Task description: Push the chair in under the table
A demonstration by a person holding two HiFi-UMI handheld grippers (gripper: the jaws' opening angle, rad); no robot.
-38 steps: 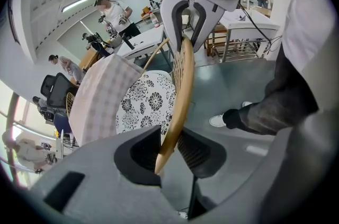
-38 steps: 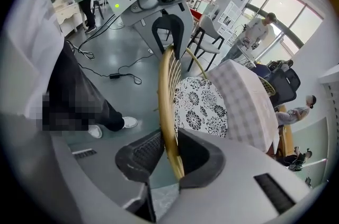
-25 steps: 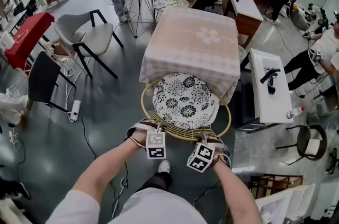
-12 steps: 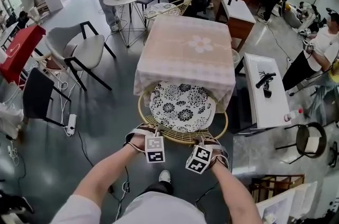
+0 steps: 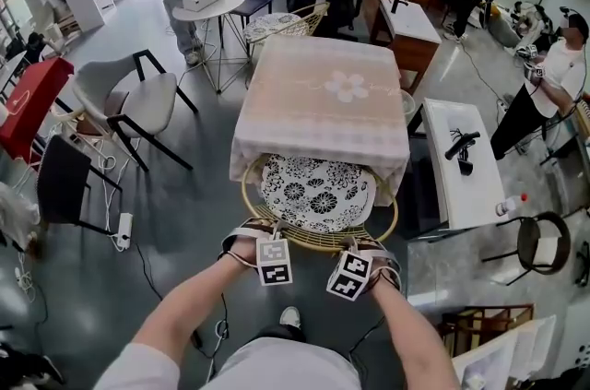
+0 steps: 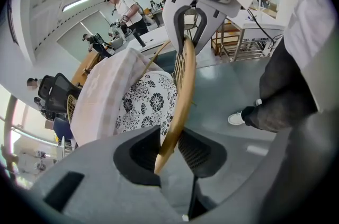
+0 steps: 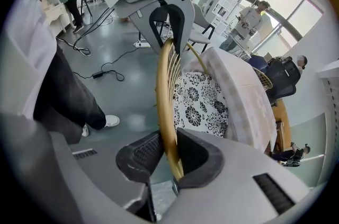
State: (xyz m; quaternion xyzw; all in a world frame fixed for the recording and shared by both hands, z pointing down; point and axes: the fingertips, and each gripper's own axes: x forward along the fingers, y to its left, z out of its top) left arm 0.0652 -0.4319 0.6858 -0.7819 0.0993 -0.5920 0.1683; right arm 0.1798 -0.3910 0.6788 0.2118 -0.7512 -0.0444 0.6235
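Chair (image 5: pixel 318 190) upright, seat toward table (image 5: pixel 323 93), backrest (image 5: pixel 313 241) toward person (image 5: pixel 277 365)

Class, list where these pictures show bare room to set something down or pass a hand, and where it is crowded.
Free: the tablecloth-covered table top, bare all over; the grey floor between that table and the grey chair. Crowded: the rattan chair, filled by its floral cushion; the white side table carries a black tool.

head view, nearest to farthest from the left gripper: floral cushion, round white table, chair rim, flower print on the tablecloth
1. chair rim, between the left gripper's jaws
2. floral cushion, just beyond, on the seat
3. flower print, mid tablecloth
4. round white table, far upper left
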